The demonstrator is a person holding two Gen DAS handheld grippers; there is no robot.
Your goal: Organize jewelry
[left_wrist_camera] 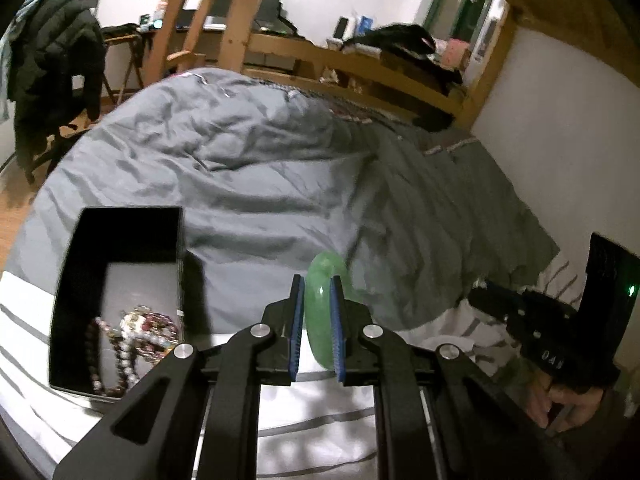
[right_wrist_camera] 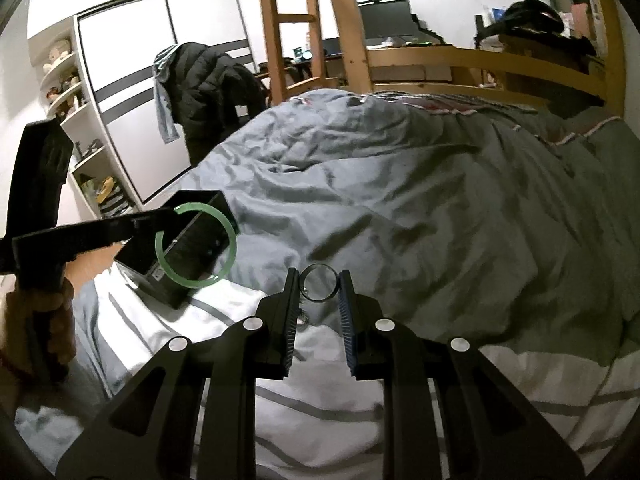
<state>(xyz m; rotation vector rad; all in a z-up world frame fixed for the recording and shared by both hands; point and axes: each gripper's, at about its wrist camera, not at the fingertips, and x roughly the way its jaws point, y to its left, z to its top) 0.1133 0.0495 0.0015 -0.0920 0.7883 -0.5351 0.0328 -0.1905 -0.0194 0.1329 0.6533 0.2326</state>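
Note:
My left gripper (left_wrist_camera: 317,284) is shut on a green jade bangle (left_wrist_camera: 323,312), held edge-on above the bed, right of an open black box (left_wrist_camera: 120,240). The box holds several bead bracelets (left_wrist_camera: 132,340). In the right wrist view the bangle (right_wrist_camera: 224,224) hangs in front of the black box (right_wrist_camera: 208,204), held by the left gripper (right_wrist_camera: 168,218). My right gripper (right_wrist_camera: 319,280) is shut on a dark ring (right_wrist_camera: 310,294), held above the sheet. The right gripper also shows in the left wrist view (left_wrist_camera: 480,296).
A rumpled grey duvet (left_wrist_camera: 260,152) covers the bed, with a white striped sheet (right_wrist_camera: 320,392) in front. A wooden bunk frame and ladder (right_wrist_camera: 296,24) stand behind. A chair with a dark jacket (right_wrist_camera: 212,80) stands left, beside a wardrobe (right_wrist_camera: 160,40).

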